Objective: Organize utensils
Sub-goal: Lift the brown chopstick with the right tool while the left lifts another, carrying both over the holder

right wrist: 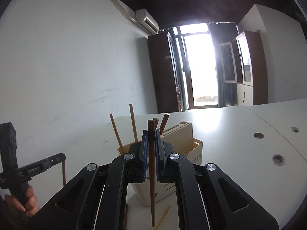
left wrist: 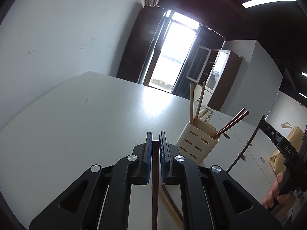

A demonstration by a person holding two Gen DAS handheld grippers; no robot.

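A cream slotted utensil holder (left wrist: 197, 141) stands on the white table (left wrist: 96, 118); it holds two light wooden chopsticks (left wrist: 199, 101) and two dark brown ones (left wrist: 234, 121). My left gripper (left wrist: 155, 136) is shut on a dark brown chopstick (left wrist: 155, 191), left of the holder. In the right wrist view my right gripper (right wrist: 151, 132) is shut on another dark brown chopstick (right wrist: 152, 182), held upright just in front of the holder (right wrist: 195, 153). The right gripper also shows in the left wrist view (left wrist: 268, 130), with its chopstick (left wrist: 245, 149) hanging down.
A dark chopstick (left wrist: 172, 201) and a pale one (left wrist: 170, 209) lie on the table below my left gripper. A cream knife block (right wrist: 178, 132) stands behind the holder. The table has round holes (right wrist: 277, 159) at the right. A paper bag (left wrist: 287, 149) sits far right.
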